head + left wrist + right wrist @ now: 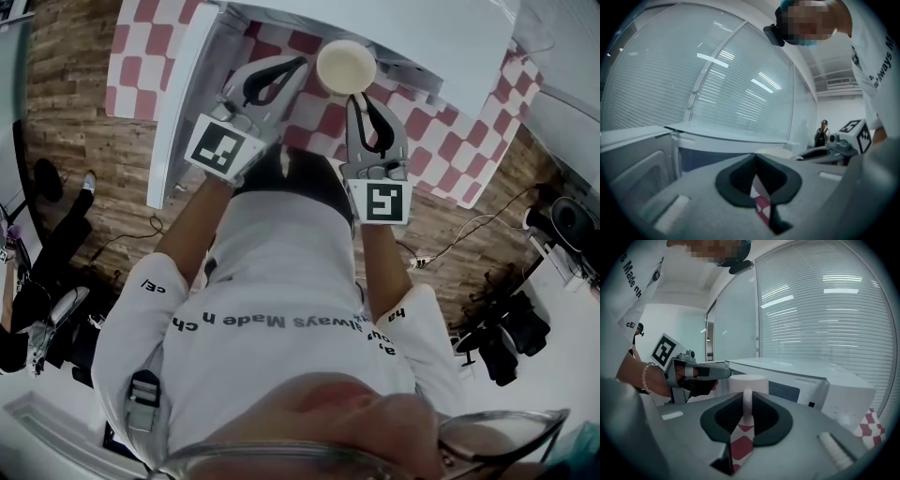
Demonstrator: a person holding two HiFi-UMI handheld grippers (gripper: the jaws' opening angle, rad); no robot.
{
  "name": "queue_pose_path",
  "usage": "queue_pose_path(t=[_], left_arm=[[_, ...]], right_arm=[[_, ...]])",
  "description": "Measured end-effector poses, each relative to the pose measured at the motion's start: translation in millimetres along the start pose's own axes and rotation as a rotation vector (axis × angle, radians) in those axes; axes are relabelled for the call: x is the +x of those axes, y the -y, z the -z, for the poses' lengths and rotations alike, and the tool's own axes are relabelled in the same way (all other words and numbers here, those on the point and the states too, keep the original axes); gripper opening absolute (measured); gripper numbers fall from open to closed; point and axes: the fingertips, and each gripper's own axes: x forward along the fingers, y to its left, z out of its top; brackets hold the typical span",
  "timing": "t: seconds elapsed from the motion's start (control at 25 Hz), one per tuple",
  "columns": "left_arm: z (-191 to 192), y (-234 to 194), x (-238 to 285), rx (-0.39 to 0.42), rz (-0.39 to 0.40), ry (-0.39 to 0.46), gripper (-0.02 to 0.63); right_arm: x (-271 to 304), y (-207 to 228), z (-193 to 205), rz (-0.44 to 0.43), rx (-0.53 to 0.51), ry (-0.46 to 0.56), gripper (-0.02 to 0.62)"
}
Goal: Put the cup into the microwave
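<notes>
The cream cup [345, 66] hangs in front of the white microwave [422, 37]. My right gripper [356, 97] is shut on the cup's handle. In the right gripper view the handle [747, 405] stands upright between the jaws, with the cup's body [747, 382] just beyond them. The microwave [811, 380] lies ahead and to the right there. My left gripper [300, 64] is shut and holds nothing, just left of the cup. Its tips [755, 157] meet over the checked cloth. The microwave door [183, 94] stands swung open at the left.
A red-and-white checked cloth [319, 117] covers the table under both grippers. The open door [637, 173] fills the left of the left gripper view. A wooden floor [84, 141] and cables lie around. A person [820, 133] stands far back by the blinds.
</notes>
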Motion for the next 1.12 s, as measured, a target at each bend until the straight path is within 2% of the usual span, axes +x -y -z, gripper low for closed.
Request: queue_pose_path(t=[0.28,0.44,0.64,1.12], left_arm=[[13.2,-16.6,14.2,-0.007,-0.016,0.027,0.005],[18.5,-22.0,21.2,0.02,-0.011,0.055,0.005],[28.5,-33.4,28.1,0.041,-0.019,0.049,0.005],[50.1,-52.1,49.7,0.082,-0.011,0.042,0.005]], right_arm=[[24.9,7.4,26.2,0.0,-0.007,-0.032,0.043],[36.2,18.2,36.1,0.039,0.001,-0.063,0.043],[53.4,21.9,43.5,0.035,0.003,-0.035,0.043],[94.1,38.8,54.6,0.088,0.041,-0.017,0.043]])
